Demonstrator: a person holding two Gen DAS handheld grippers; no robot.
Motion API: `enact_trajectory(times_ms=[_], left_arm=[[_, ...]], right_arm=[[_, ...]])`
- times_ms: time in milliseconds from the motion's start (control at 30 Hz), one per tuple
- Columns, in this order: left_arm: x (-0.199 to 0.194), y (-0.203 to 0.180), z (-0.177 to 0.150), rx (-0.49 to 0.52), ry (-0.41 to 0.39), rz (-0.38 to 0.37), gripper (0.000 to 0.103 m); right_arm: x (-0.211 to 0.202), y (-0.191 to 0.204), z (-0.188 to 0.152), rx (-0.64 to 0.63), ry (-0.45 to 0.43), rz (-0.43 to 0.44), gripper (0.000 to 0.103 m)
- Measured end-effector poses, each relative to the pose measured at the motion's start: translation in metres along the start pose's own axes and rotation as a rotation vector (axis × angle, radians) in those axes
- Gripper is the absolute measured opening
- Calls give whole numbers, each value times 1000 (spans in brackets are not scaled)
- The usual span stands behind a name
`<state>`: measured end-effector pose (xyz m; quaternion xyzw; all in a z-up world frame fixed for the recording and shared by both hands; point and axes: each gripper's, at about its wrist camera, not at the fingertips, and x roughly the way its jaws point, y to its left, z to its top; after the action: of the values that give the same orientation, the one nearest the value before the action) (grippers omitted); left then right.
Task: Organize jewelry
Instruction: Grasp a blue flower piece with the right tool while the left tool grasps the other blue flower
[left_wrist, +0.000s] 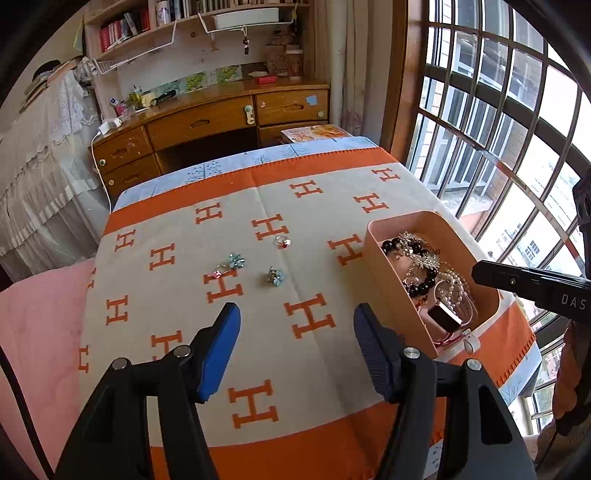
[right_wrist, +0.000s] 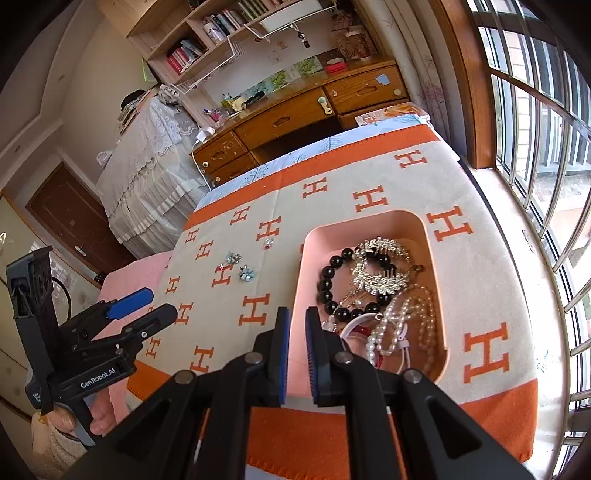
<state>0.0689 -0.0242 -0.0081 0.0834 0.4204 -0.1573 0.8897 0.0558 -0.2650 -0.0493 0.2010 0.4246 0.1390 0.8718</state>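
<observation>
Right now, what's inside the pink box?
The pink box holds a black bead bracelet, a silver leaf hairpiece, pearl strands and a rose-gold watch. Anything beneath that tangle is covered.

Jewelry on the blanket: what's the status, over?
Left tongs open, empty. Right tongs shut, empty, over pink tray. Four small pieces, among them a ring, loose on blanket. Path clear.

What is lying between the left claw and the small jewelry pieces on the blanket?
Nothing: in the left wrist view only bare blanket separates the open left claw from the nearest flower ring.
</observation>
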Motion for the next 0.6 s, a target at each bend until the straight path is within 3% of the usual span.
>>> enact_trajectory(times_ms=[500,600], left_arm=[[-21,63,-19,-70,-37,65,67],[-19,69,-21,-58,-43,79,69]], right_arm=[[28,64,-3,-132,75,-14,9],[37,74,-3,-149,90,-22,19]])
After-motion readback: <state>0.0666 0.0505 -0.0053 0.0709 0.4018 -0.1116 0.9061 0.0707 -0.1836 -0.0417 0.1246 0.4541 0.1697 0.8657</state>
